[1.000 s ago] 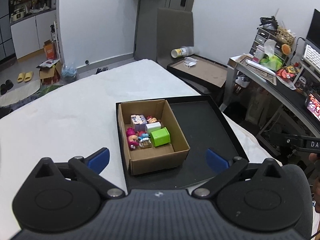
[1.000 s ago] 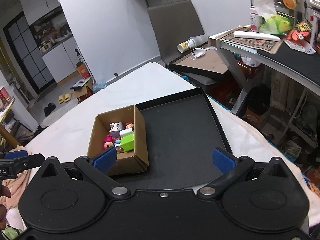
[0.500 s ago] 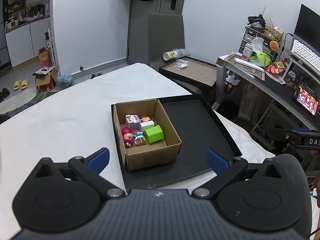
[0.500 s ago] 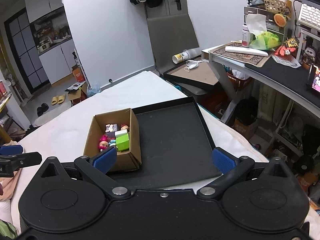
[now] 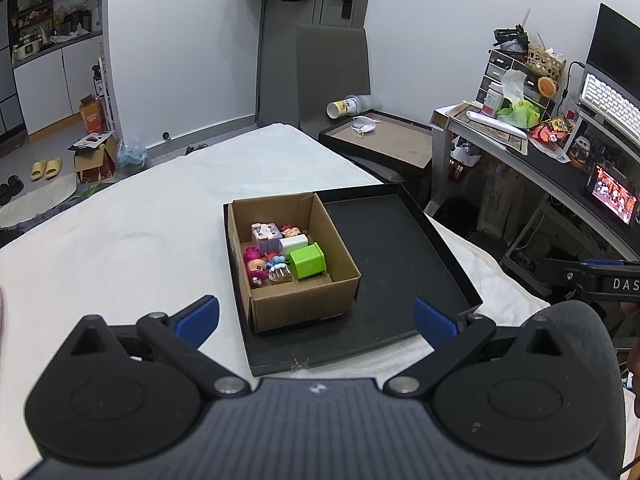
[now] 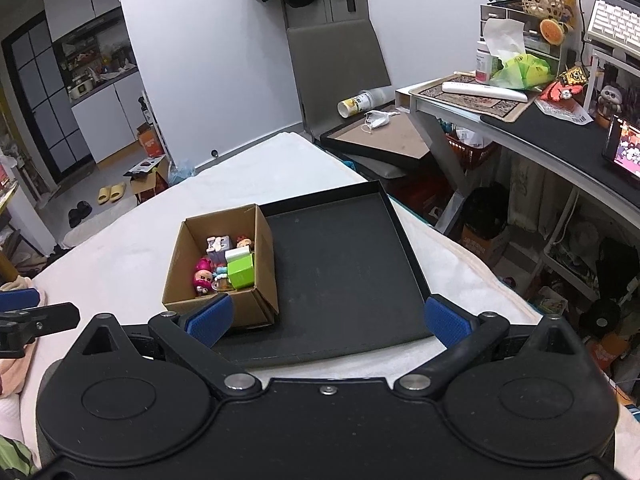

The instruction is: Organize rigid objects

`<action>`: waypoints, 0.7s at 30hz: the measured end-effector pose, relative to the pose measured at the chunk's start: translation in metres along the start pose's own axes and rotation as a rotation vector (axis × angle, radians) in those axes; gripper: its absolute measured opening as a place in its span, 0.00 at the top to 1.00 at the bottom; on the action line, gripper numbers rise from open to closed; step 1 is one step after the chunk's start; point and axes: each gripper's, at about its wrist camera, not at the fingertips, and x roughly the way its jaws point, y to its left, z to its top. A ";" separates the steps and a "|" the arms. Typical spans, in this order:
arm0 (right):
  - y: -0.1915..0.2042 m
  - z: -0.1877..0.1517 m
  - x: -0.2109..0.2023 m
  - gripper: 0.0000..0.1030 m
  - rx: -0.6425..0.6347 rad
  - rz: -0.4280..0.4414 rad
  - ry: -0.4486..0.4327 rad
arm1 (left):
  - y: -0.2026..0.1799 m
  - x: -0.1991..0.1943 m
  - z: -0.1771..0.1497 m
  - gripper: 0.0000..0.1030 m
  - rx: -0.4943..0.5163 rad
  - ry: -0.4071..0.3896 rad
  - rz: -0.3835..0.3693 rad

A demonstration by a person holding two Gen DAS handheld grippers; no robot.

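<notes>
Small toys and lime-green cube sit bunched in open brown cardboard box, at left end of shallow black tray; rest of tray bare. Left gripper and right gripper: fingers spread wide, holding nothing, hovering short of tray. Scene fits toys gathered into box, or waiting to be laid out on tray.

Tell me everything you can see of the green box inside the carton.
The green box is a small, bright lime cuboid with rounded edges and a slightly glossy look; what it is made of is not clear. It looks closed and sits a little askew on the floor of the open cardboard carton, toward its right wall. A white block lies against its far side, and small toy figures crowd its left. The carton stands in the left part of a black tray. Neither gripper touches it.
</notes>
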 end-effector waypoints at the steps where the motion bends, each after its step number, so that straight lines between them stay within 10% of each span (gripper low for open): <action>1: 0.000 0.000 0.001 0.00 0.000 0.000 0.004 | 0.000 0.000 0.000 0.01 0.000 0.000 0.002; 21: 0.010 -0.003 -0.003 0.00 -0.034 -0.005 0.017 | 0.004 -0.007 -0.001 0.01 -0.014 -0.006 0.014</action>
